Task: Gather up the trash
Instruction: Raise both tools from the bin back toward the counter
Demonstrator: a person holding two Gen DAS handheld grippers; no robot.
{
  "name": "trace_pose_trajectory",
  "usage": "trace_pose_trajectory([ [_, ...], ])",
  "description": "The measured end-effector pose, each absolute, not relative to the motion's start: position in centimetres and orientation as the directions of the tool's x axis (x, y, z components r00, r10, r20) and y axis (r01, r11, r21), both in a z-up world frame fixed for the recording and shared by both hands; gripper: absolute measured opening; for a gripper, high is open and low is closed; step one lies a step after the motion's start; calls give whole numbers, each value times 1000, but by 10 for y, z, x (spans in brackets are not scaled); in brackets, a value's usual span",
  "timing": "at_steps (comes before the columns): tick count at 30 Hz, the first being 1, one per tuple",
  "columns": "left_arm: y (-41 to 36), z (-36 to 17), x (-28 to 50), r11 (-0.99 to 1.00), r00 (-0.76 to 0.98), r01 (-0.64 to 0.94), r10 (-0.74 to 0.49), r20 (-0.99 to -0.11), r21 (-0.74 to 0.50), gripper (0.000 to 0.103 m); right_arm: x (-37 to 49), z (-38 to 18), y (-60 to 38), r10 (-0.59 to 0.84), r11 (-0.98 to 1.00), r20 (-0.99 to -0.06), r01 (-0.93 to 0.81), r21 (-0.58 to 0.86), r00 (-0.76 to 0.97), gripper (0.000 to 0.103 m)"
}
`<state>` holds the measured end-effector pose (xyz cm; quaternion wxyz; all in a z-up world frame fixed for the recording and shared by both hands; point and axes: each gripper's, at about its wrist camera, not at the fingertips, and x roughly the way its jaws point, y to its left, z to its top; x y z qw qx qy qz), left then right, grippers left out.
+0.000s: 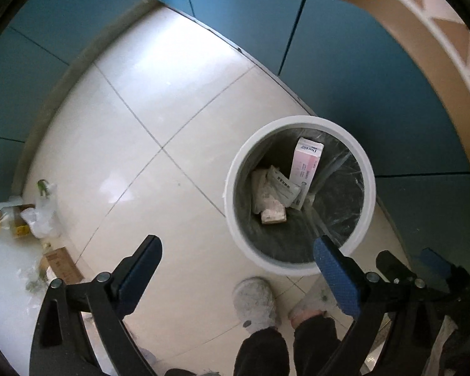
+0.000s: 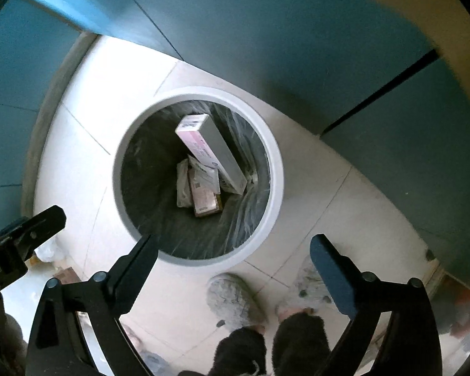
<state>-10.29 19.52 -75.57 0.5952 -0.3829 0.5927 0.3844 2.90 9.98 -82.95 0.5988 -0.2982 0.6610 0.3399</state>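
Currently both left tool [image 1: 238, 250] and right tool [image 2: 233, 249] hang released and empty over the round white lined bin [image 2: 275, 169], pink-and-white carton [image 2: 203, 147] inside; drop step judged done, next calls for fetching the plastic litter [image 1: 39, 216] on the floor.

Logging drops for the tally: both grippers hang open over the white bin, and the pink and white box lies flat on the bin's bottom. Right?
Not flat: the pink and white box stands tilted against the wall of the white bin, as the right wrist view shows. Both grippers, left and right, are open and empty.
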Motion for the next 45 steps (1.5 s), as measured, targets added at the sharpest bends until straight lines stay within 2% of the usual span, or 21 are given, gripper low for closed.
trace_pose_trajectory([
  [8,170,-666,-123,398,-13,-917,45,-999,30,99,18,-745,87,18,565,-997,-822,67,-69,102],
  [20,124,-509,-132,421,39,-907,97,-995,6,99,2,-552,58,98,523,-995,-849,71,-23,102],
  [29,100,-420,-146,422,108,-906,155,-982,-33,99,-6,-412,30,178,514,-984,-853,95,-2,102],
  [38,85,-351,-159,428,118,-904,232,-966,-8,99,-25,-330,10,242,505,-970,-853,133,-7,102],
  [45,92,-289,-131,452,106,-887,397,-912,93,99,-7,-288,5,329,526,-943,-818,233,-57,102],
])
